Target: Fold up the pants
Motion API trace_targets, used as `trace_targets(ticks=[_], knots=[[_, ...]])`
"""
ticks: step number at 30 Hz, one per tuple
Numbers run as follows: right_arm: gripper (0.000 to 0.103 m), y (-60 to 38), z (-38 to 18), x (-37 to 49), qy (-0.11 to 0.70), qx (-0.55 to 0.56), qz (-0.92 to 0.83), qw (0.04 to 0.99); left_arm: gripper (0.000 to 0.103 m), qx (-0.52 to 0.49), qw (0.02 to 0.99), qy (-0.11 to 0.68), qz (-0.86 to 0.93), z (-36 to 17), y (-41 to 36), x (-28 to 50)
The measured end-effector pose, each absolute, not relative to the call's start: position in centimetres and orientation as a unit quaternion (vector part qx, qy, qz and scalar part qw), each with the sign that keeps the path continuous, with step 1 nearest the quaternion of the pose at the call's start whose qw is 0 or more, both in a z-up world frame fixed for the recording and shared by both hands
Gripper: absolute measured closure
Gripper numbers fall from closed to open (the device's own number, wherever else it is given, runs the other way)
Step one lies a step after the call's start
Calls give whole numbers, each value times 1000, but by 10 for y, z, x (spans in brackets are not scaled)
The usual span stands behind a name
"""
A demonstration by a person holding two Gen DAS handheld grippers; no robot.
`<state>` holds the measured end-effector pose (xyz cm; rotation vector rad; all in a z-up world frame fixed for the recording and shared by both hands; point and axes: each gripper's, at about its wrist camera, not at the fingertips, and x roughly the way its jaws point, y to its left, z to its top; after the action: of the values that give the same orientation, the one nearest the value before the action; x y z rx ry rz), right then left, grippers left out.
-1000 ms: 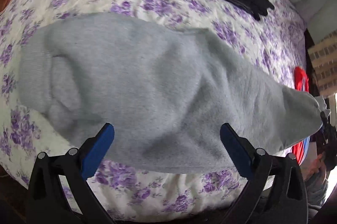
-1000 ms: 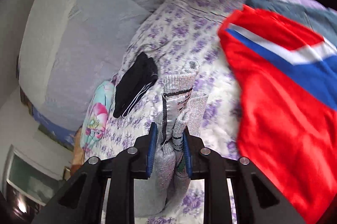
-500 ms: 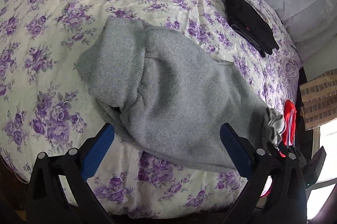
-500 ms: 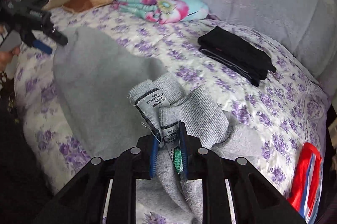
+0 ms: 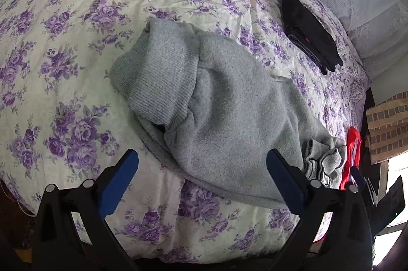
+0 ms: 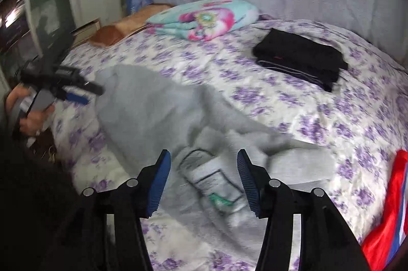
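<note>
The grey pants (image 5: pixel 229 102) lie crumpled on my bed (image 5: pixel 76 46), ribbed waistband toward its middle. My right hand-held gripper (image 6: pixel 202 180) has just been opening, pads clear of the labelled cuffs (image 6: pixel 216 184) between them; my left hand-held gripper (image 5: pixel 201 176) gapes wide, holding nothing.

The right claw (image 6: pixel 202 177) has just been opening; its blue pads (image 6: pixel 158 184) now stand apart above the grey pants (image 6: pixel 153 112), with the labelled waistband (image 6: pixel 216 184) lying loose between them, not pressed. The pants sprawl across the purple-flowered bed cover (image 6: pixel 318 123). At the left edge a hand (image 6: pixel 30 118) holds the left claw (image 6: pixel 76 89) beside the pants. Further back lie a folded black garment (image 6: pixel 301 56) and a turquoise-pink blanket (image 6: pixel 204 18); a red cloth (image 6: pixel 385 220) shows at the lower right.
</note>
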<state>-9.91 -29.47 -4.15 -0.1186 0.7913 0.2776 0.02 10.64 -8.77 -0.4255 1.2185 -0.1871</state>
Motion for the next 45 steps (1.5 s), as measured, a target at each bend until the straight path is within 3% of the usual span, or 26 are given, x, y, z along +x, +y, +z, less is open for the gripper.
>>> trace_targets(ticks=[1, 4, 8, 12, 19, 22, 24, 26, 39, 41, 43, 45], knots=[[64, -305, -48, -92, 400, -50, 111, 909, 5, -200, 796, 565, -86, -87, 108, 0], [73, -315, -72, -79, 436, -29, 84, 896, 5, -197, 795, 569, -79, -87, 111, -1], [73, -288, -115, -57, 464, -92, 78, 878, 5, -202, 788, 576, -74, -94, 113, -3], [72, -287, -114, -54, 468, -100, 82, 874, 5, -194, 786, 582, -74, -97, 109, -2], [68, -299, -57, -68, 404, -51, 107, 907, 5, -200, 792, 573, -66, -95, 116, -2], [59, -283, -81, -49, 430, -73, 105, 894, 5, -214, 787, 576, -57, -100, 127, -2], [41, -268, -117, -37, 472, -114, 89, 869, 5, -225, 782, 578, -54, -104, 133, -2], [37, -266, -123, -34, 461, -117, 92, 875, 5, -237, 776, 583, -50, -111, 138, 0], [34, -274, -121, -31, 475, -81, 101, 871, 5, -323, 785, 520, -90, -131, 172, 37], [34, -273, -121, -31, 477, -82, 99, 870, 12, -324, 789, 511, -105, -131, 173, 42], [34, -273, -121, -31, 478, -81, 97, 869, 38, -330, 787, 506, -127, -134, 171, 47], [33, -273, -121, -30, 479, -80, 96, 869, 46, -344, 783, 501, -135, -136, 171, 49]])
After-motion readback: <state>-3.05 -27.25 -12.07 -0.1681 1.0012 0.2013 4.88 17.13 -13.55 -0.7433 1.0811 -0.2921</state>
